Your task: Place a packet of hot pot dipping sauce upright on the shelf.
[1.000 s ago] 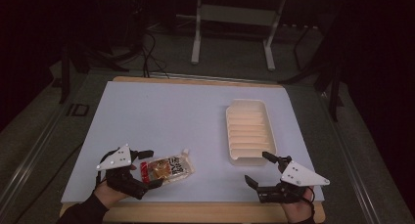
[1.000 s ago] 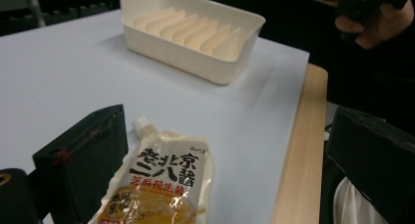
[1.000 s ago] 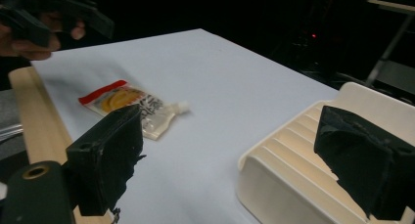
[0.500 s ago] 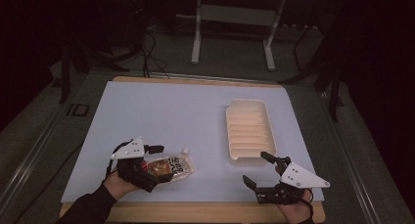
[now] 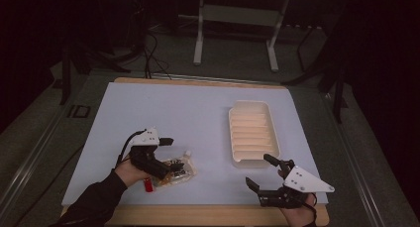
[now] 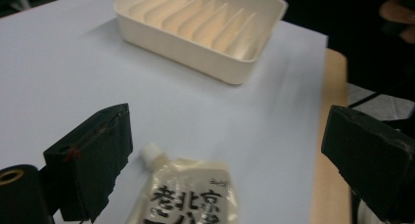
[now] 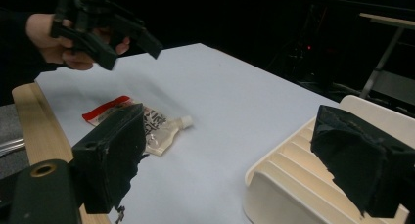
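Observation:
A clear sauce pouch [image 5: 179,169] with a white spout, a red end and dark lettering lies flat on the white sheet near the front left. My left gripper [image 5: 165,158] hovers over it, open and holding nothing. In the left gripper view the pouch [image 6: 188,199] lies low between the wide-apart jaws of that gripper [image 6: 230,136]. My right gripper [image 5: 258,171] stands open and empty at the front right, just in front of the cream ridged tray [image 5: 252,133]. The right gripper view shows its own gripper [image 7: 235,150], the pouch [image 7: 149,122] and the raised left gripper [image 7: 110,38].
The white sheet [image 5: 173,108] covers a wooden table whose bare edge [image 5: 208,214] runs along the front. The tray [image 6: 205,33] holds nothing. Beyond the table are a dark floor, cables and a metal stand [image 5: 235,19].
My left gripper has moved right and slightly away from the front edge, from the pouch's left end to above it. The pouch, the tray and the right gripper have stayed about where they were.

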Action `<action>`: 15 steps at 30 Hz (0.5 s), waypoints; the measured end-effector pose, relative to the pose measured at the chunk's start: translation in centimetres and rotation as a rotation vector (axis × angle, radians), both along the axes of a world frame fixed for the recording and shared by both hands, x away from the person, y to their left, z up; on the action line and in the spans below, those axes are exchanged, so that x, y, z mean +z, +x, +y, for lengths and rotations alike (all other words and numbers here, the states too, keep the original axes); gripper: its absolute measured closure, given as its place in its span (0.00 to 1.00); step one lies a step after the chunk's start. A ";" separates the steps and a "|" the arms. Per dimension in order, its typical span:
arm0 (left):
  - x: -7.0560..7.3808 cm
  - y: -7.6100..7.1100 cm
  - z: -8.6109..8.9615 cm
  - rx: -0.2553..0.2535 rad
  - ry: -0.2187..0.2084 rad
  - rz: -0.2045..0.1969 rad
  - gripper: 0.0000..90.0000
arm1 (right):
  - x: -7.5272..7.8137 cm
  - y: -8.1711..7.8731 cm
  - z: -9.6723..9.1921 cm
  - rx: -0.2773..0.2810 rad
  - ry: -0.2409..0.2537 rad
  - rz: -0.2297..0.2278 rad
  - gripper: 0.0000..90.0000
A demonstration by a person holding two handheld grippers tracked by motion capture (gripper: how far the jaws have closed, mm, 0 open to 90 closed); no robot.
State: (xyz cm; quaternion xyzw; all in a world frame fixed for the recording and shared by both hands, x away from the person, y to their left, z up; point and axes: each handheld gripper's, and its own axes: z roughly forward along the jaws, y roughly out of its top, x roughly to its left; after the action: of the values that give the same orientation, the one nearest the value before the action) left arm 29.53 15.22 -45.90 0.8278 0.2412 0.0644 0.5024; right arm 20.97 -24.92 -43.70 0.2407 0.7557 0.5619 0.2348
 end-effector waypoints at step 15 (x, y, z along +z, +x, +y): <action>-3.2 3.2 -0.9 0.008 0.119 0.066 0.21 | -0.3 0.1 0.0 0.010 0.001 0.015 0.15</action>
State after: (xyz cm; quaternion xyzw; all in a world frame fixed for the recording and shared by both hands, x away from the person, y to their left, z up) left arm 32.72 14.32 -49.11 0.8570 0.2564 0.0534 0.4437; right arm 21.07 -24.95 -43.97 0.2411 0.7584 0.5617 0.2264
